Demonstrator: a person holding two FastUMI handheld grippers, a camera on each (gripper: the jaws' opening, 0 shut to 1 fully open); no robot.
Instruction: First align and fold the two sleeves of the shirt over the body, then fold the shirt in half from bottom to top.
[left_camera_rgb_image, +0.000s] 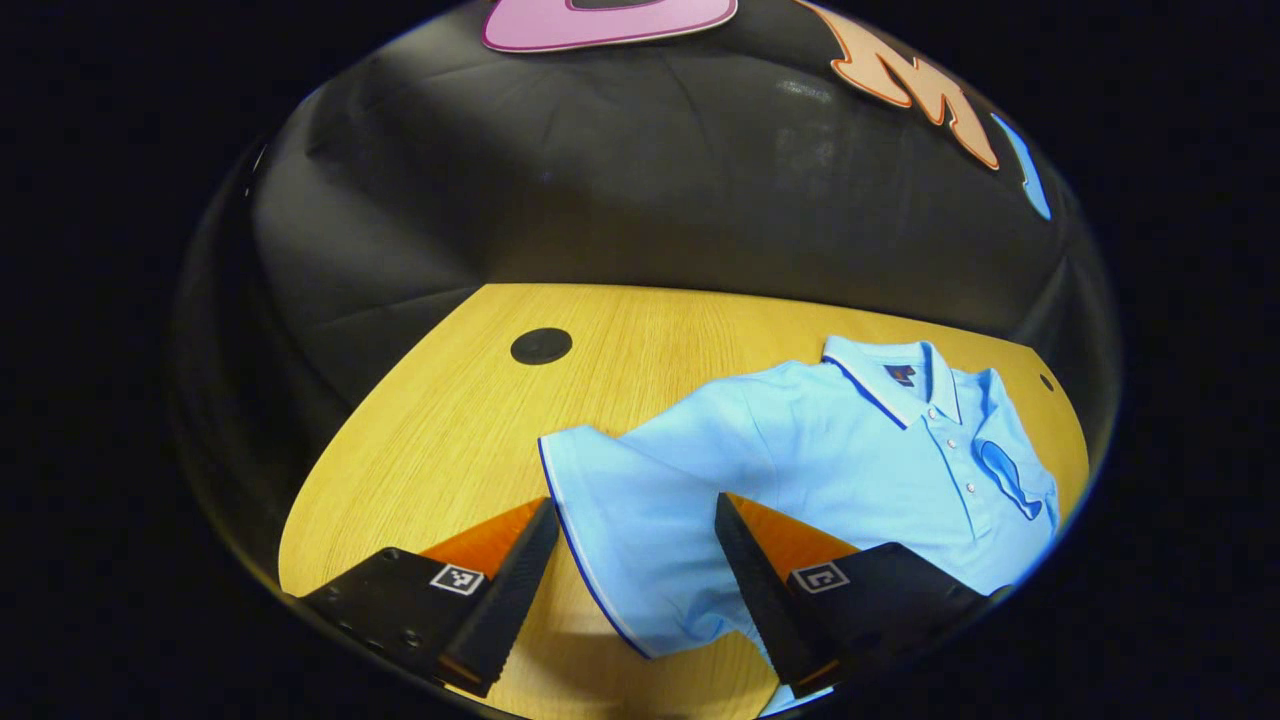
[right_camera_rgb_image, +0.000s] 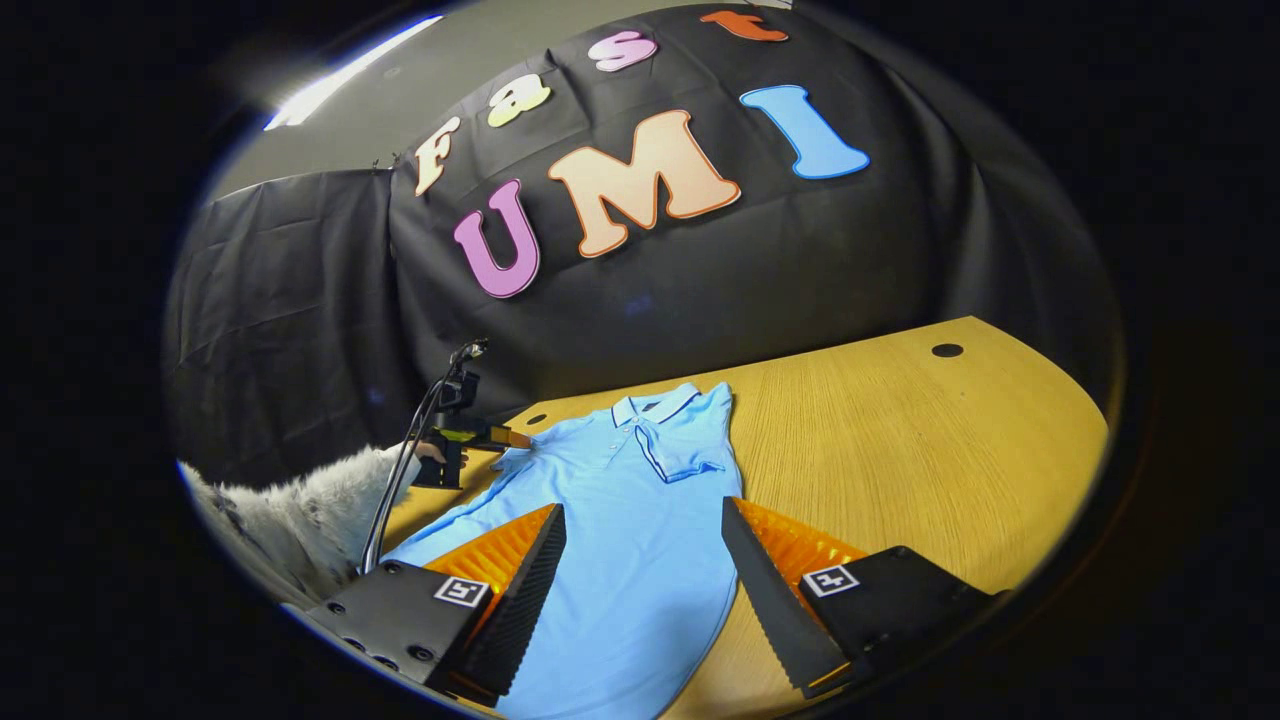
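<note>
A light blue polo shirt (left_camera_rgb_image: 820, 450) lies flat on the wooden table (left_camera_rgb_image: 450, 420), collar toward the wall. Its near sleeve (left_camera_rgb_image: 620, 510) is spread out sideways, and my left gripper (left_camera_rgb_image: 635, 600) hovers open over that sleeve's hem, one finger on each side. The far sleeve (left_camera_rgb_image: 1005, 475) lies folded over the chest. In the right gripper view the shirt (right_camera_rgb_image: 620, 520) runs away from me, with the folded sleeve (right_camera_rgb_image: 690, 460) by the collar. My right gripper (right_camera_rgb_image: 640, 600) stands open above the shirt's lower body. The left gripper (right_camera_rgb_image: 465, 430) shows farther off by the spread sleeve.
A round black grommet (left_camera_rgb_image: 541, 346) is set in the table left of the shirt, and another (right_camera_rgb_image: 946, 350) near the far right corner. A fuzzy white sleeve (right_camera_rgb_image: 300, 510) reaches in from the left. Bare wood (right_camera_rgb_image: 900, 450) lies right of the shirt.
</note>
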